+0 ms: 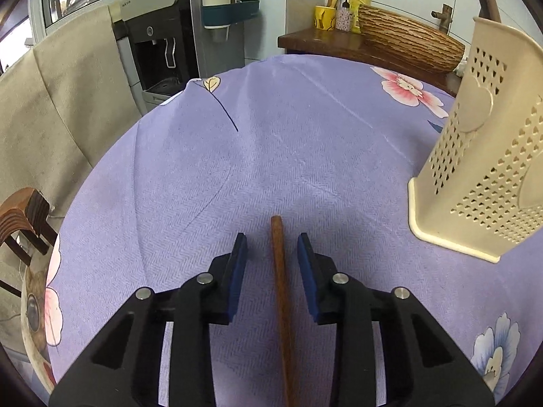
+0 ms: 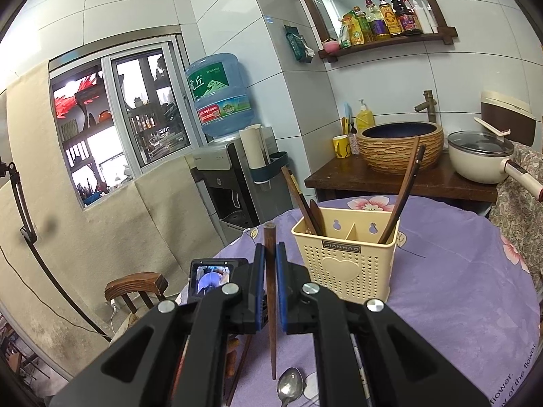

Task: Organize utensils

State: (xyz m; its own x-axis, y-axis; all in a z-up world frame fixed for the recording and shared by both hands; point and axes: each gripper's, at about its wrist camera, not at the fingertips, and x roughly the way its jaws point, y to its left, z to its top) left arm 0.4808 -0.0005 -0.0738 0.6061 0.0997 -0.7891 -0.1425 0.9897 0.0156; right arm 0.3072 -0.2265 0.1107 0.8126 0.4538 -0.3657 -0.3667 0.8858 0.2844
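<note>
My left gripper (image 1: 272,247) is open low over the purple tablecloth (image 1: 271,142), its blue pads on either side of a brown wooden utensil handle (image 1: 279,271) lying on the cloth. My right gripper (image 2: 270,257) is shut on a dark wooden chopstick (image 2: 270,291), held upright above the table. The cream perforated utensil holder (image 2: 346,257) stands just right of it and holds several wooden utensils (image 2: 400,196); it also shows at the right in the left wrist view (image 1: 482,156). A metal spoon (image 2: 289,386) and another chopstick (image 2: 239,369) lie on the cloth below.
A water dispenser (image 2: 224,169) stands behind the table at left. A wooden counter (image 2: 400,179) holds a basin, a yellow cup and a cream pot. A wooden chair (image 2: 135,288) stands at the left. The left gripper's camera (image 2: 210,276) shows beside my right fingers.
</note>
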